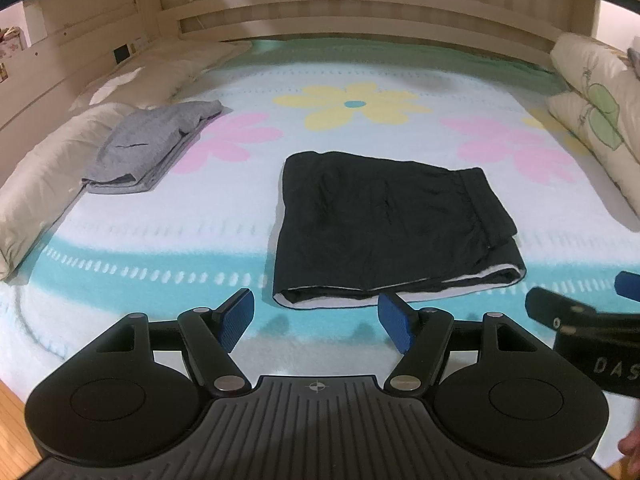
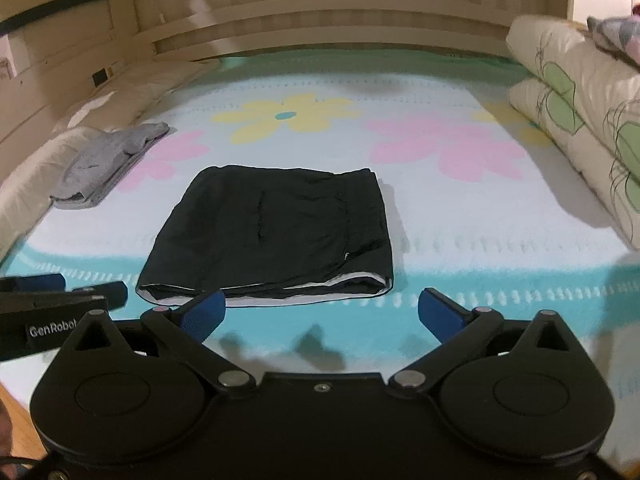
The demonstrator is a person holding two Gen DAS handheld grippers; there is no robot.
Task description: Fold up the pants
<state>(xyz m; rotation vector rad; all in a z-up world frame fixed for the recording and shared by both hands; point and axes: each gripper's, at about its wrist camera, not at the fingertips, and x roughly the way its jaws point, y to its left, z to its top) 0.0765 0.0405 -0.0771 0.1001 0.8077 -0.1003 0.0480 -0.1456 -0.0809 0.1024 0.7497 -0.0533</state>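
The black pants [image 1: 392, 224] lie folded into a flat rectangle on the flowered blanket [image 1: 360, 80], white lining showing along the near edge; they also show in the right wrist view [image 2: 276, 232]. My left gripper [image 1: 316, 316] is open and empty, just short of the pants' near edge. My right gripper [image 2: 320, 312] is open and empty, above the blanket in front of the pants. The right gripper shows at the right edge of the left wrist view [image 1: 588, 312]. The left gripper shows at the left edge of the right wrist view [image 2: 60, 292].
Folded grey pants [image 1: 148, 148] lie at the left, beside long pillows [image 1: 40, 184]. A rolled floral quilt [image 2: 580, 120] lies along the right side. A wooden headboard [image 1: 360, 12] stands at the back. Wood floor [image 1: 12, 432] shows below the bed's near edge.
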